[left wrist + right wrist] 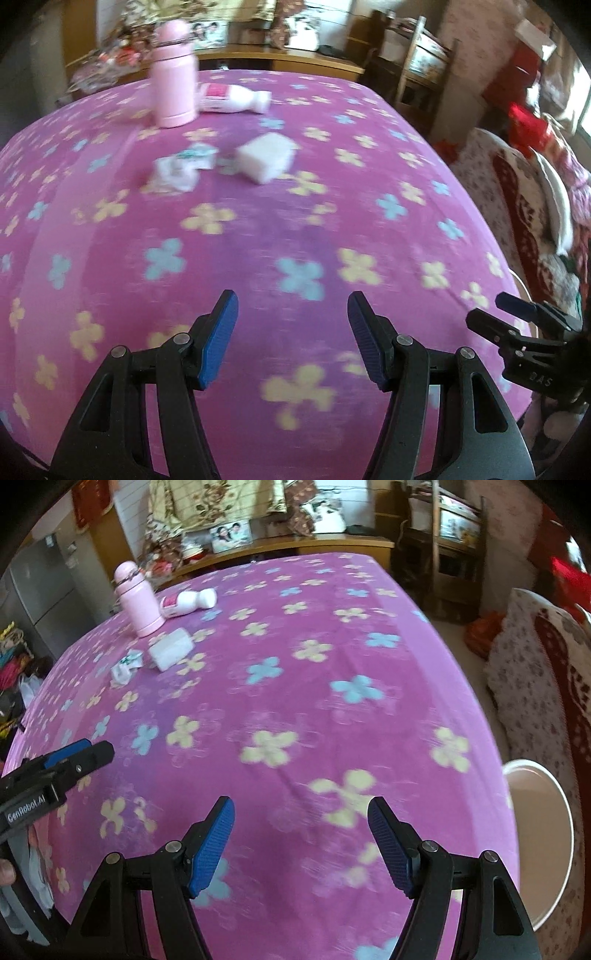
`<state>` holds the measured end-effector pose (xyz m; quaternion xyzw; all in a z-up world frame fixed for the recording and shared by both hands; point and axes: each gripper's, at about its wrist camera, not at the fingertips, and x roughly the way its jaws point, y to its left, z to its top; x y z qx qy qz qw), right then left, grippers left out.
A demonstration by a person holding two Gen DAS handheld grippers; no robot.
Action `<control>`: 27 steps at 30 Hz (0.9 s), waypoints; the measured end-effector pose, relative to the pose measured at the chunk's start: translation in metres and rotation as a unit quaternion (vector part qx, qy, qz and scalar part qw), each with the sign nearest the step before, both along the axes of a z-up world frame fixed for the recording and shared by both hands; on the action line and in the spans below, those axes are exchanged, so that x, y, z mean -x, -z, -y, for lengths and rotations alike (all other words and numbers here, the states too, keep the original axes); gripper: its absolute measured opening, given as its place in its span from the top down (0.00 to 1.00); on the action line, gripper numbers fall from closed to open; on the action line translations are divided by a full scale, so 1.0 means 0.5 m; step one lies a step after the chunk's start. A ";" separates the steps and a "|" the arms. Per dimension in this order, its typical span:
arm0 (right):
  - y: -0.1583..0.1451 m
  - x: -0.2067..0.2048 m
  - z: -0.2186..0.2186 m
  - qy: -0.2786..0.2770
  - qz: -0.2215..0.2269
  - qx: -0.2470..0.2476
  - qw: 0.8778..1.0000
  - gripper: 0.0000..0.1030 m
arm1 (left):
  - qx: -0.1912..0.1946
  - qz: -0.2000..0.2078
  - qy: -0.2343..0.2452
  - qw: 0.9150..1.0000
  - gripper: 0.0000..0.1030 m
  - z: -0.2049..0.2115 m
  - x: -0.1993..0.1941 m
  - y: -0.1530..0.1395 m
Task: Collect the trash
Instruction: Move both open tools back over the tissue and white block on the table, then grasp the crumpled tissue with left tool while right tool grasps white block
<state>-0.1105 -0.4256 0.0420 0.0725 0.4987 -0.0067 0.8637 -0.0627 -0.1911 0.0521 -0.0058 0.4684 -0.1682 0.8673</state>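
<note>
Well ahead of open fingers (221,328): crumpled wrapper (177,171).

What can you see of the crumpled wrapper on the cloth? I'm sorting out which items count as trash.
The crumpled wrapper is a small wad of white, thin, paper- or plastic-like material with teal-green print, creased and bunched. It lies loose on the purple flowered cloth, in front of the pink flask and left of the white block, apparently touching only the cloth. Blur hides any lettering.

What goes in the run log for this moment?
left gripper: open, empty | right gripper: open, empty | crumpled wrapper, white block: on purple cloth, untouched | white bin: beside table
</note>
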 end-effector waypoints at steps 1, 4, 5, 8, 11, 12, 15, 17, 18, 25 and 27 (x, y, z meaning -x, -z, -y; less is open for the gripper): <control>0.002 -0.007 -0.010 -0.003 -0.001 -0.001 1.000 0.30 | -0.001 0.000 -0.004 1.000 0.41 -0.010 -0.005 0.001; 0.009 -0.031 -0.042 -0.013 -0.004 -0.006 1.000 0.30 | -0.004 -0.001 -0.016 1.000 0.41 -0.045 -0.021 0.004; 0.012 -0.039 -0.051 -0.016 -0.006 -0.008 1.000 0.29 | -0.005 -0.001 -0.020 1.000 0.41 -0.055 -0.026 0.006; 0.019 -0.064 -0.082 -0.027 -0.010 -0.013 0.999 0.29 | -0.007 -0.002 -0.028 1.000 0.41 -0.079 -0.041 0.010; 0.025 -0.088 -0.109 -0.038 -0.012 -0.011 0.999 0.29 | -0.009 -0.002 -0.034 0.999 0.41 -0.099 -0.054 0.014; 0.028 -0.097 -0.118 -0.040 -0.013 -0.012 0.999 0.29 | -0.010 -0.003 -0.035 0.999 0.41 -0.105 -0.058 0.015; 0.031 -0.118 -0.137 -0.045 -0.013 -0.016 0.999 0.29 | -0.010 -0.001 -0.039 0.999 0.41 -0.120 -0.071 0.016; 0.031 -0.134 -0.148 -0.049 -0.013 -0.016 0.999 0.29 | -0.008 0.000 -0.040 0.999 0.41 -0.129 -0.083 0.018; 0.030 -0.143 -0.153 -0.051 -0.012 -0.016 0.998 0.29 | -0.007 0.001 -0.040 0.999 0.41 -0.132 -0.087 0.019; 0.037 -0.201 -0.175 -0.061 -0.016 -0.013 0.998 0.29 | 0.026 0.002 -0.018 0.999 0.41 -0.158 -0.140 0.022; 0.039 -0.218 -0.177 -0.061 -0.017 -0.013 0.998 0.29 | 0.028 0.011 -0.015 0.999 0.41 -0.164 -0.163 0.017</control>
